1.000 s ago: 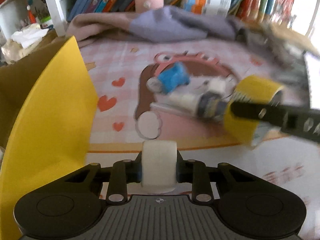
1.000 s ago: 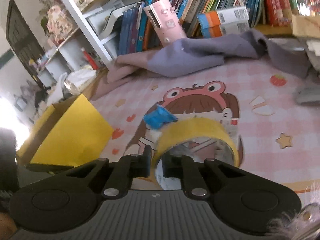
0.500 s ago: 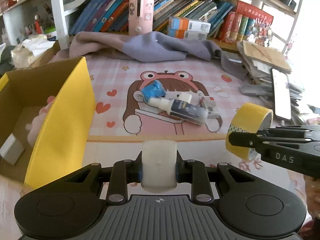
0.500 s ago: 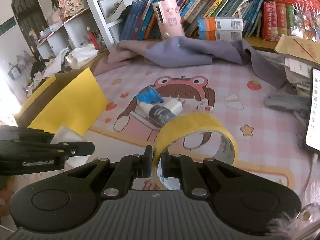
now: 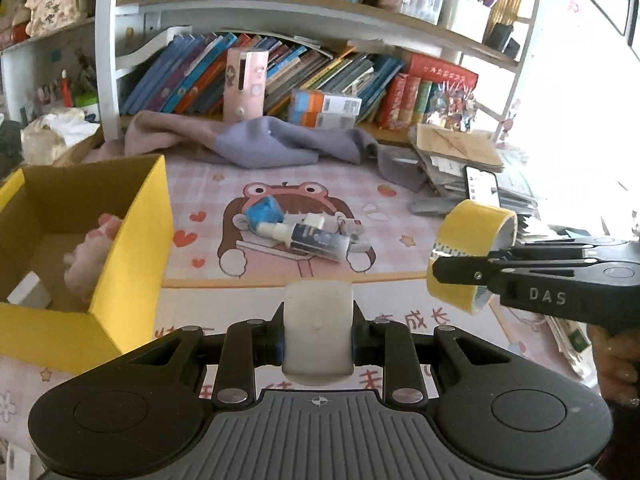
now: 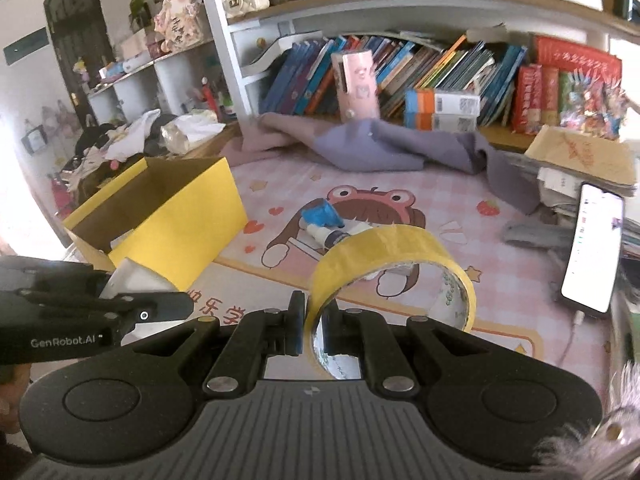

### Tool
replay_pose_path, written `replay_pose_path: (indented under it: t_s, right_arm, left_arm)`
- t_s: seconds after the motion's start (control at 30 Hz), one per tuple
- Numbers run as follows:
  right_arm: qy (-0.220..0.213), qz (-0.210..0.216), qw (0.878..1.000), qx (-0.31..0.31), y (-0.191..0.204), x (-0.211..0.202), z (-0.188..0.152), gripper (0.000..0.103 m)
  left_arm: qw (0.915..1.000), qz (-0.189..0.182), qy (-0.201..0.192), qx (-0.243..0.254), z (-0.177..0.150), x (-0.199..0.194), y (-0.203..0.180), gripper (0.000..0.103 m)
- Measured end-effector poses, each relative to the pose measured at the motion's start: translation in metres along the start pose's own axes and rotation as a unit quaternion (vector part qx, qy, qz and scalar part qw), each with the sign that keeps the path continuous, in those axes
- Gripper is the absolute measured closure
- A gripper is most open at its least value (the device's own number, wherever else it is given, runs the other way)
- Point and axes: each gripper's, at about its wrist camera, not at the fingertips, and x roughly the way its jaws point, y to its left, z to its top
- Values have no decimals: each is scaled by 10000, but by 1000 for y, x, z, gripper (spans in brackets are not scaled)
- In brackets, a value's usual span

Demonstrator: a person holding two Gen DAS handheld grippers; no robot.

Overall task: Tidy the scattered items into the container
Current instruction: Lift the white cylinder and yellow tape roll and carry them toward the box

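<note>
My left gripper [image 5: 318,338] is shut on a white cylinder [image 5: 318,316], held above the mat's near edge. My right gripper [image 6: 312,322] is shut on the rim of a yellow tape roll [image 6: 394,256]; in the left wrist view that roll [image 5: 472,236] hangs in the air at right. The yellow cardboard box [image 5: 132,240] stands open at left, with a pink plush toy [image 5: 92,252] and a white block [image 5: 30,292] inside. On the mat lie a blue item [image 5: 260,210], a white-and-dark bottle [image 5: 312,236] and a small card [image 5: 354,227].
A grey-purple cloth [image 5: 260,144] lies along the back under the bookshelf. A stack of papers [image 5: 456,148] with a phone [image 5: 482,186] sits at the right. In the right wrist view the left gripper [image 6: 182,306] is close at the lower left, in front of the box [image 6: 180,220].
Both grippers have risen and drawn back from the mat, each keeping its hold. The box's inside has come into view, and the items on the mat look farther off.
</note>
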Motion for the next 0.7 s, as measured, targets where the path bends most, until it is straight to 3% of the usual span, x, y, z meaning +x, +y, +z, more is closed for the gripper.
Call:
replay_pose_path:
  t_s: [0.17, 0.43, 0.7]
  right_arm:
    - [8, -276, 9996, 56, 29, -10, -10, 95]
    - [-112, -310, 9995, 2, 92, -24, -32, 95]
    - [-83, -347, 9993, -92, 163, -37, -62, 95]
  left_arm:
    - [9998, -122, -121, 141, -9, -27, 16, 78]
    - [9989, -197, -195, 367, -37, -69, 40, 78]
    - [9992, -215, -277, 184, -78, -123, 74, 78]
